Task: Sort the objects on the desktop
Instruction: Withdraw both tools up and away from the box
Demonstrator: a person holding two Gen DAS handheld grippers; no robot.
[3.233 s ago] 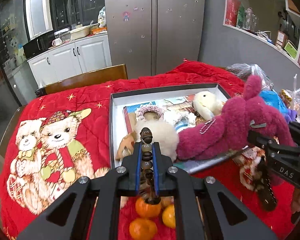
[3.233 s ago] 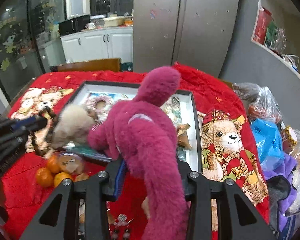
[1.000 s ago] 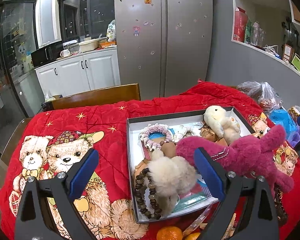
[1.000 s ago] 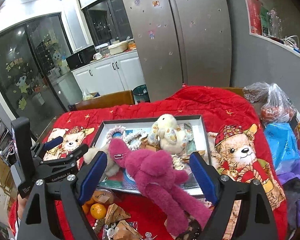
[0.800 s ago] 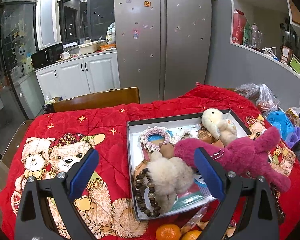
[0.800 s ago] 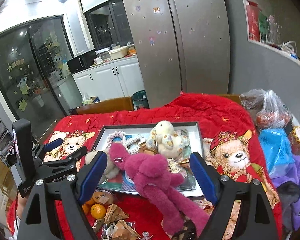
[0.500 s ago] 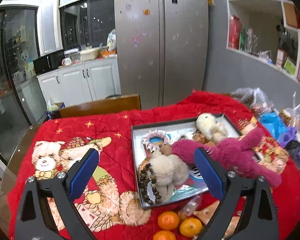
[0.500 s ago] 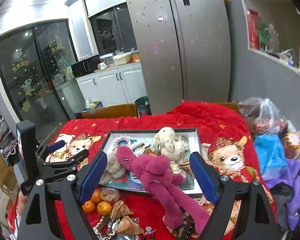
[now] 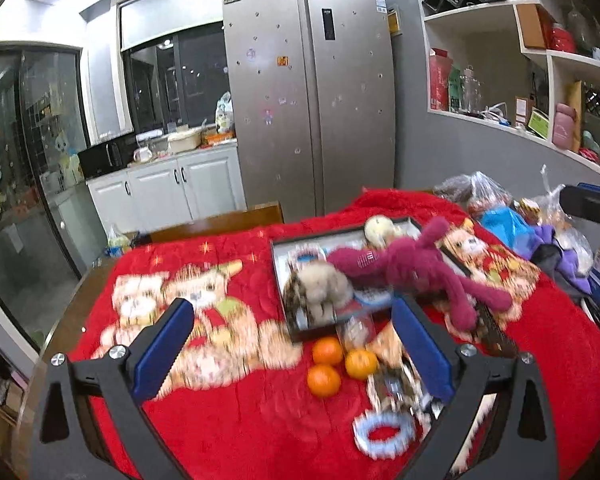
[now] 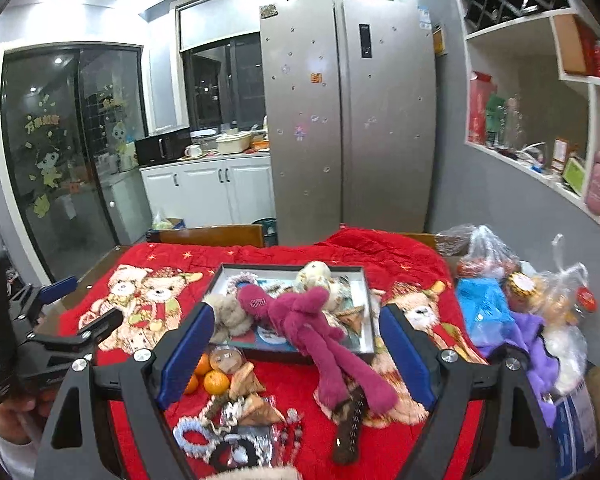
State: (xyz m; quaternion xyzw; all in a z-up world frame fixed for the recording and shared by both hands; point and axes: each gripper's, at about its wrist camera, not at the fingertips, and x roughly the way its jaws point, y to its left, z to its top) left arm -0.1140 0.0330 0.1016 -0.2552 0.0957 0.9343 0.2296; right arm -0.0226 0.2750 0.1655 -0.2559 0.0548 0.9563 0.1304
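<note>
The box (image 10: 366, 312), a shallow dark-rimmed tray lying on the red bear-print blanket (image 10: 284, 254) that covers the surface, already carries much of the sorting: a magenta plush (image 10: 300, 312) sprawls across it with its long legs hanging over the near rim onto the blanket; a fluffy beige toy (image 10: 230, 314) lies at its left end, a cream plush (image 10: 318, 274) sits toward the far rim, and a pinkish ring (image 10: 242, 278) rests in the far left corner; in the left wrist view the same tray (image 9: 278, 280) is blurred, yet the magenta plush (image 9: 412, 268) reads plainly; just in front of the box, outside it, wait the oranges (image 10: 214, 380), a round lidded tin (image 10: 228, 358), some wedge-shaped packets (image 10: 248, 376), a blue ring (image 10: 192, 438) among a tangle of beads and trinkets, and a dark strap (image 10: 350, 424) under the plush's feet; by this showing the task looks perhaps half done, the soft toys boxed and the small clutter left to gather, though the plush's trailing legs may want tucking in; the right claw (image 10: 296, 344) stands wide and holds nothing, raised above the near clutter; the left claw (image 9: 292, 344) is likewise spread wide with nothing between its pads, well back from the box; plastic bags (image 10: 488, 264) crowd the right edge of the surface
</note>
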